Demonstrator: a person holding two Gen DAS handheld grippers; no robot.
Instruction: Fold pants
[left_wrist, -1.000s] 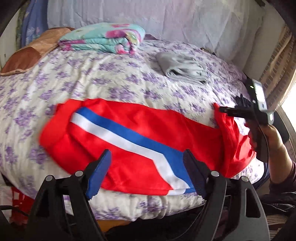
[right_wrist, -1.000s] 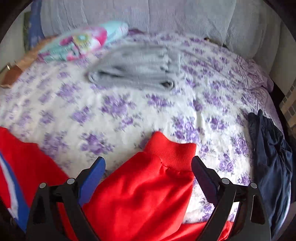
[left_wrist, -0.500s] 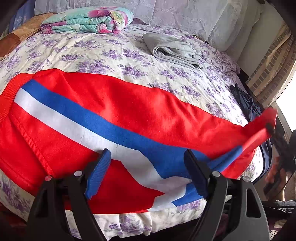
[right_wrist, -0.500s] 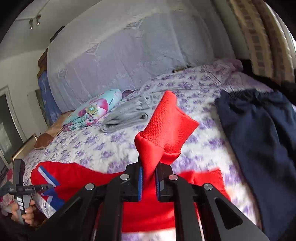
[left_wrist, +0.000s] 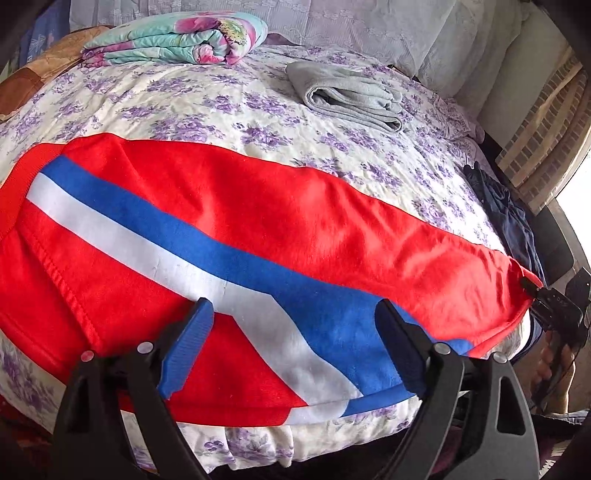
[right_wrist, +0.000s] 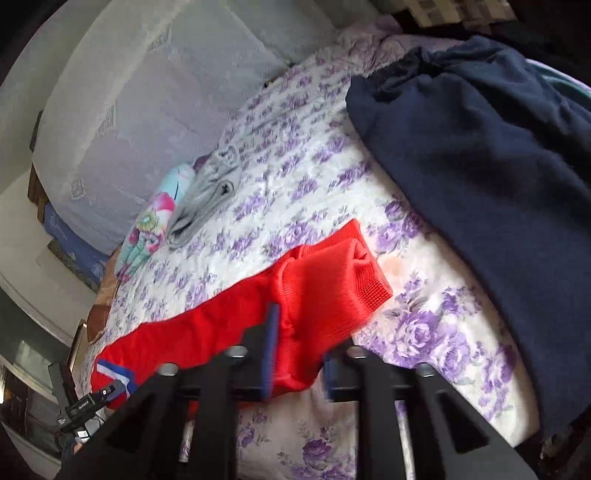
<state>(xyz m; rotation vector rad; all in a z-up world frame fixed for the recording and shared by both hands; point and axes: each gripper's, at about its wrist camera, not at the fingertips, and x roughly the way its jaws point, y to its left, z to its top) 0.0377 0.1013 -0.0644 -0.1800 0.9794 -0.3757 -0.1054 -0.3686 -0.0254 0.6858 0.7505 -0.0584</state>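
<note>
Since half a second ago, the right gripper (right_wrist: 295, 354) has lowered the raised red cuff (right_wrist: 343, 277) to the bed (right_wrist: 303, 173), and its jaws now stand apart around the fabric, apparently released. The red pants (left_wrist: 258, 221), with a blue and white stripe, lie stretched lengthwise along the bed's near edge. The left gripper (left_wrist: 291, 347) hovers open over the middle. The step looks like laying flat; next, regrip the cuff and carry it toward the waistband.
</note>
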